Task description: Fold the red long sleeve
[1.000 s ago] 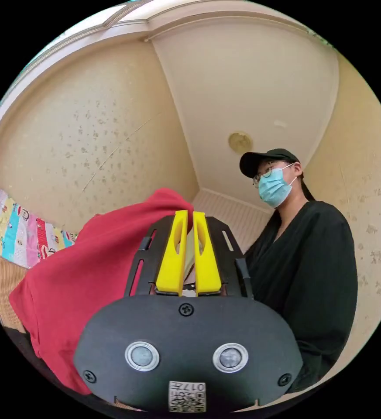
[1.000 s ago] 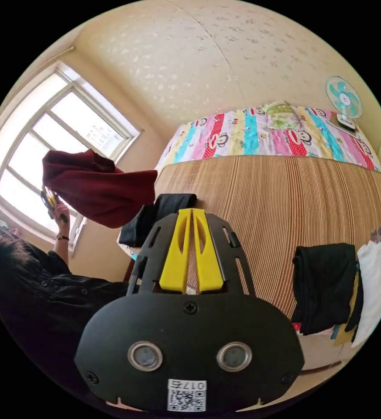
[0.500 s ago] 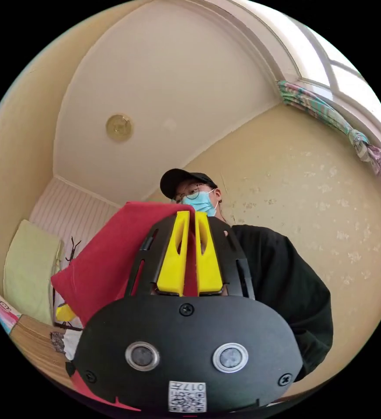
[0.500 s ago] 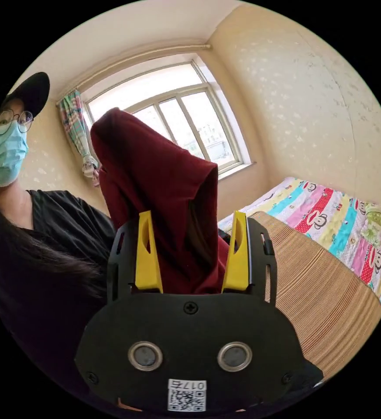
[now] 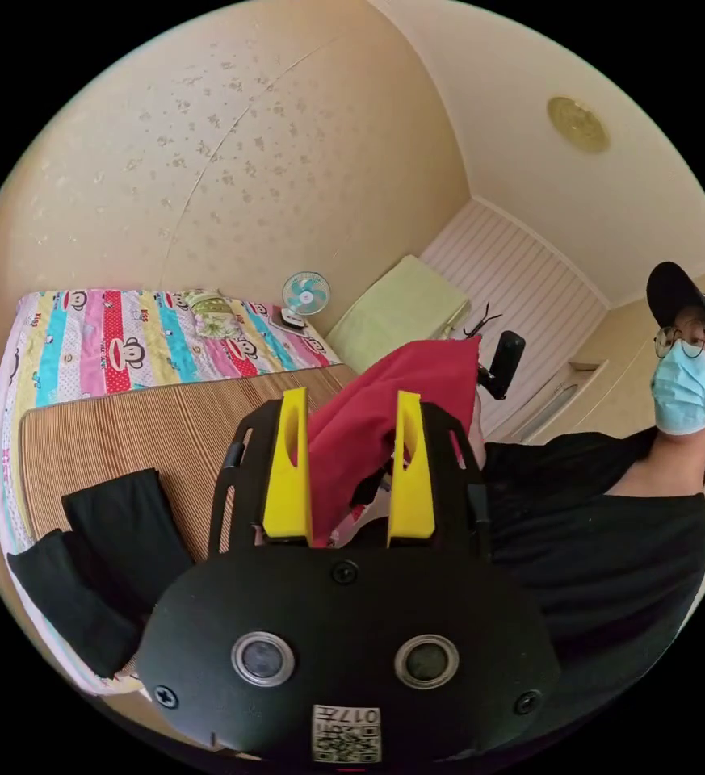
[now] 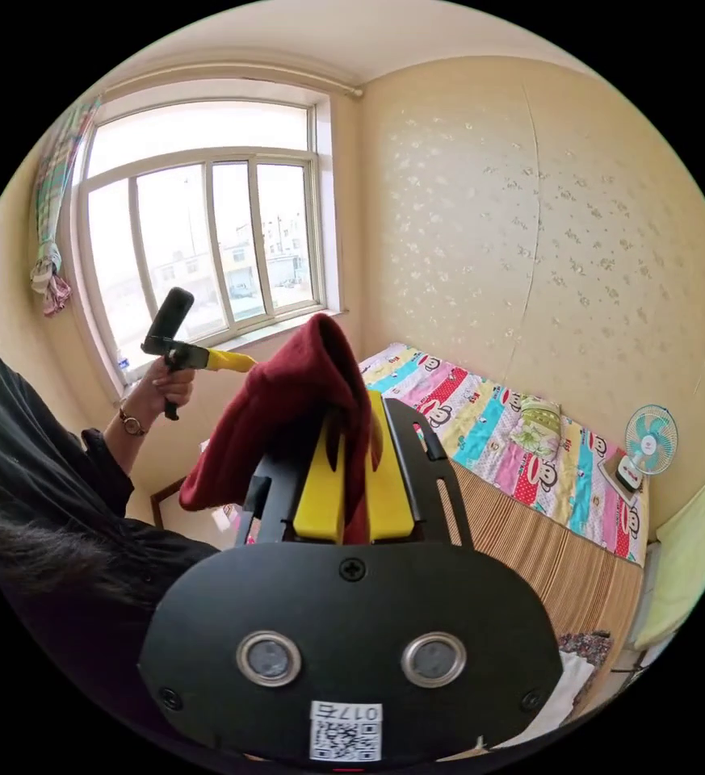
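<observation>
The right gripper [image 6: 354,440] clamps the red long sleeve [image 6: 287,412], which droops lengthwise from its jaws. The left gripper [image 5: 350,428] gapes beside it

Speckled cream walls [image 6: 481,202], bright window [image 6: 207,234], striped bedspread [image 5: 110,347].

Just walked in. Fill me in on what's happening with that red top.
A person holds a gripper in each hand, with the red long sleeve up in the air above the bed mat, not laid flat. The right gripper is shut on the cloth. The left gripper has its jaws apart, with red cloth hanging between them. Folded black clothes lie on the mat. No fold is made yet.
</observation>
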A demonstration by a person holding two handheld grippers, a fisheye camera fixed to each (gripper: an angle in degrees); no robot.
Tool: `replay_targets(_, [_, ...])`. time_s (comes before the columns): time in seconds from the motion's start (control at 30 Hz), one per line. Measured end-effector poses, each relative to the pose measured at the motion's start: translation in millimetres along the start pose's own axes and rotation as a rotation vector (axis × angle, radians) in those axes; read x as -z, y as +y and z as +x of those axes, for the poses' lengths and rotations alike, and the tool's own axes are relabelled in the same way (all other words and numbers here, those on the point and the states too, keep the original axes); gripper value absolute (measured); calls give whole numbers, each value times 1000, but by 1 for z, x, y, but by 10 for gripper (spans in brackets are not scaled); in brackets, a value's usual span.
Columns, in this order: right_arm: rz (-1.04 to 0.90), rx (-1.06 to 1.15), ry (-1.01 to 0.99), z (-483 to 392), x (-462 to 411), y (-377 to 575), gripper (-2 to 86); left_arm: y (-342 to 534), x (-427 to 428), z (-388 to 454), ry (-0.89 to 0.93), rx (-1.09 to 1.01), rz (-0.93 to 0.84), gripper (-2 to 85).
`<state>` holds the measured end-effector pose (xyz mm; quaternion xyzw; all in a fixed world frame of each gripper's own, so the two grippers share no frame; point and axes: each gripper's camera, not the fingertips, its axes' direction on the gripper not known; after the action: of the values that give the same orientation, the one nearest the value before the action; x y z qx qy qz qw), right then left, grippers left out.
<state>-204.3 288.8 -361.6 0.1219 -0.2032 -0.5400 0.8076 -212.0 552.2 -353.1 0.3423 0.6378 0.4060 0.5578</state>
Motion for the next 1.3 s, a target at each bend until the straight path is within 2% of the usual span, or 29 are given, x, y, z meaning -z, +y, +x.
replay_targets(0.1, [-30,-16,29,-5,-5,-14,37,13,-69,63,30,-123,-66,177])
replay_targets(0.23, [2,-14,120,-11,7,-31,41,36,-165,142,-190,-234,-132,183])
replay_targets(0.4, [72,-46,183,-12,32,-50,45,51,-237,185,-410,-345,-105,179])
replay_targets(0.47, [112,-41,160,-12,44,-54,45,49,-254,187,-490,-351,-74,165])
replay_targets(0.53, [150,-50,122,-5,58,-56,46,41,-271,173,-530,-281,-77,78])
replay_targets(0.6, [143,-44,113,4,64,-57,47,38,-264,160,-429,-225,-13,36])
replay_targets(0.73, [133,-44,162,44,63,-35,54,24,-206,119,-43,-146,229,25])
replay_targets(0.77, [120,-46,142,52,61,-30,56,20,-198,112,-10,-124,256,24])
replay_targets(0.83, [100,-79,-39,81,55,-1,84,1,-179,94,93,-107,291,18])
replay_targets(0.93, [165,-109,-327,105,48,60,139,-18,-169,100,114,-151,283,10])
replay_targets(1.03, [173,-146,-519,119,37,130,151,-28,-160,119,120,-254,254,7])
replay_targets(1.2, [58,-258,-645,137,3,207,168,-34,-127,147,200,-408,220,3])
replay_targets(1.3, [72,-280,-647,148,-21,205,171,-40,-97,163,184,-470,227,2])
